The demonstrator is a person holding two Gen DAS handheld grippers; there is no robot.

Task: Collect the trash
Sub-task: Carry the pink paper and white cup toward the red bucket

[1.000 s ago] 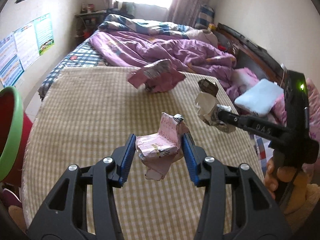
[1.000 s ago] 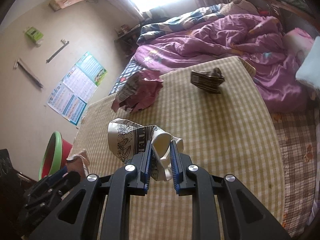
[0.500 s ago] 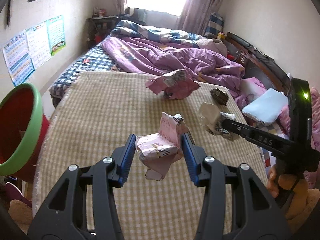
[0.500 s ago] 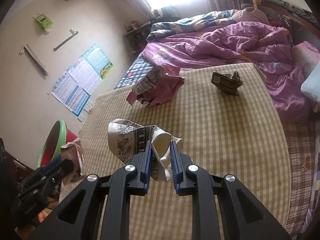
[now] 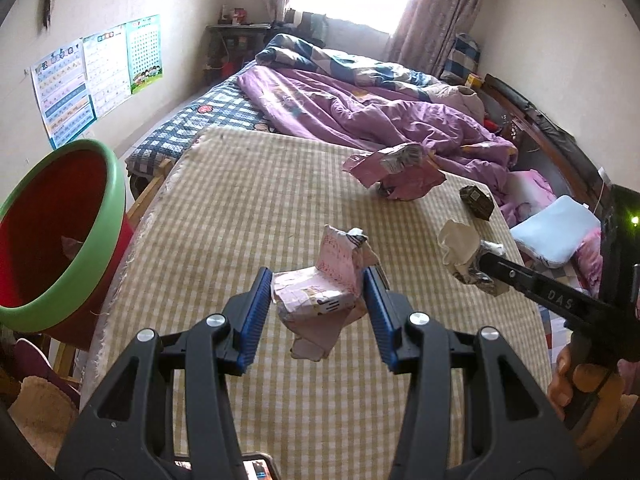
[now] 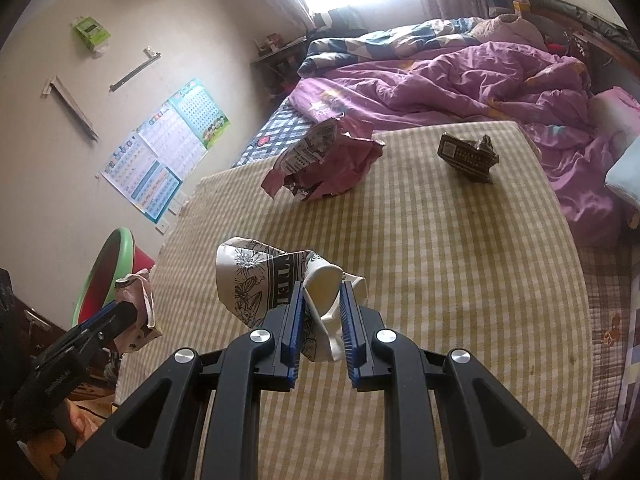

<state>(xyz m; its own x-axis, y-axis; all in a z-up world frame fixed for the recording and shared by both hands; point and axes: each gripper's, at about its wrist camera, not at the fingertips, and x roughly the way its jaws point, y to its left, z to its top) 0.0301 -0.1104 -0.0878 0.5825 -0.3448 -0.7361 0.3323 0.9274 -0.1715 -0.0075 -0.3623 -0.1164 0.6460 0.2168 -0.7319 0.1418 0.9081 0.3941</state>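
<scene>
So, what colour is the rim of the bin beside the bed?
The bin's rim is green, its inside red; the left wrist view shows it best.

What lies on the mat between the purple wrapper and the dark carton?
Nothing: only bare checked mat separates the purple wrapper from the dark carton, clearest in the right wrist view.

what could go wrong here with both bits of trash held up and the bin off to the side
The pink wrapper sits loosely between the left hand-held gripper fingers, with a flap hanging below, so it may slip out before reaching the red bin. The crumpled paper cup is pinched only at one edge by the right hand-held gripper and could tear or swing free.
</scene>
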